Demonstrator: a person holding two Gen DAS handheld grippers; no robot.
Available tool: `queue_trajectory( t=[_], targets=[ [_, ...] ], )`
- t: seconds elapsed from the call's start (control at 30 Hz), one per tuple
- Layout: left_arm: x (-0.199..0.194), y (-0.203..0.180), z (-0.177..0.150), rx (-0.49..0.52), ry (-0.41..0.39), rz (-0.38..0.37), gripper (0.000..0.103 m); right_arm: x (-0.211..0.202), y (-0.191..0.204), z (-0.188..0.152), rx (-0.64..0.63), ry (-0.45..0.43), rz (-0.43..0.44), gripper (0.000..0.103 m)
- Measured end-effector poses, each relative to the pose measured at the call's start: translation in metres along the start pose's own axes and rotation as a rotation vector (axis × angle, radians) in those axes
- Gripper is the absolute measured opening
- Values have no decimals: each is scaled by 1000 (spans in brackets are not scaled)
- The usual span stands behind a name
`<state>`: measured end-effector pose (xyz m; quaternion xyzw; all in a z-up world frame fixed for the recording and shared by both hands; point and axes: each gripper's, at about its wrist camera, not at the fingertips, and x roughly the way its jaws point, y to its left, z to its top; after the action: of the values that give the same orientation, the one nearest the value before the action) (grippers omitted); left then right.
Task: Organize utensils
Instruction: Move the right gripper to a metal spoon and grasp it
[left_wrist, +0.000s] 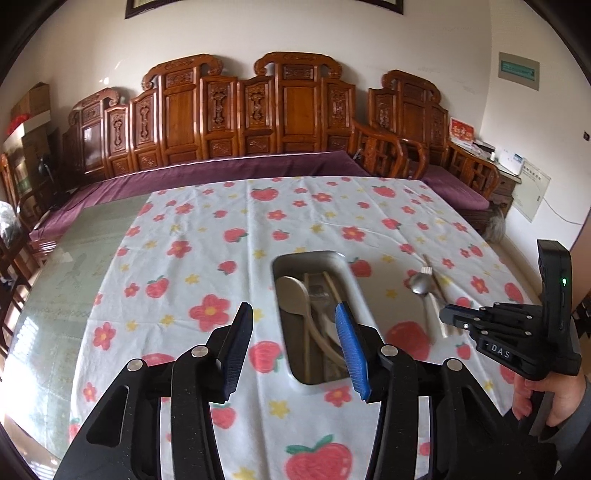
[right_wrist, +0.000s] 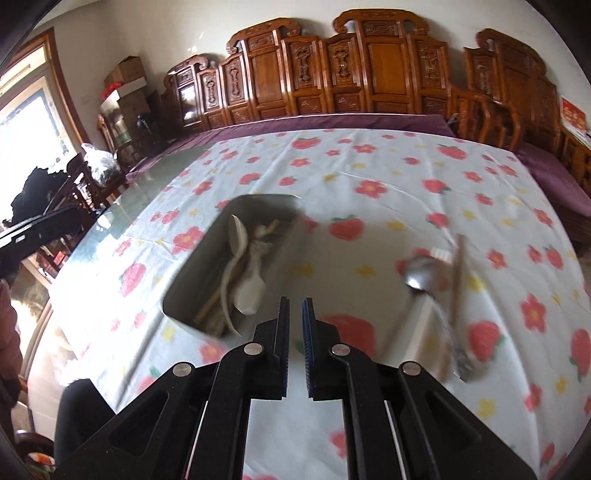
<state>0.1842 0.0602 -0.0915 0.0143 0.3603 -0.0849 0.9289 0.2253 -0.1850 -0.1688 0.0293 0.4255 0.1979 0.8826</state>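
The left tool (left_wrist: 293, 341) has its two fingers apart with nothing in them, over the near end of the metal tray (left_wrist: 354, 280). The tray already holds spoons and chopsticks. To its right on the table (left_wrist: 184, 258) lie a metal spoon (left_wrist: 421, 283) and a chopstick (left_wrist: 437, 282). The right tool (right_wrist: 294, 345) is almost shut and empty. Open it wide first, then come down gently on the spoon handle.

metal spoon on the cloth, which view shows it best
The left wrist view: the metal spoon lies sharp beside the chopsticks, though the right gripper covers its handle end. The right wrist view shows its whole length, but motion-blurred.
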Motion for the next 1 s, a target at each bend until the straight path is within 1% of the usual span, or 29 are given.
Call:
queue_trajectory(
  t=[0.1,0.27,0.4,0.5,0.6,0.77,0.9,1.0],
  targets=[
    [0,-14,-2,6,5,-18,45,-9,-27,-19,21,14,-43,18],
    [2,-38,-7,13,16,-46,45,-20,-67,-36,55,25,-102,18],
    [6,-57,-13,40,29,-61,45,-27,-88,-43,78,13,-125,21],
    [12,-69,-17,60,43,-71,45,-24,-101,-48,97,16,-131,21],
    [17,-78,-19,65,48,-80,45,-17,-108,-49,98,29,-135,21],
    [34,-91,-22,58,64,-106,45,3,-115,-43,62,57,-140,21],
    [49,-101,-25,60,78,-113,45,24,-120,-29,13,88,-146,21],
    [58,-108,-27,61,91,-126,45,41,-124,-19,-26,127,-149,21]
  ],
)
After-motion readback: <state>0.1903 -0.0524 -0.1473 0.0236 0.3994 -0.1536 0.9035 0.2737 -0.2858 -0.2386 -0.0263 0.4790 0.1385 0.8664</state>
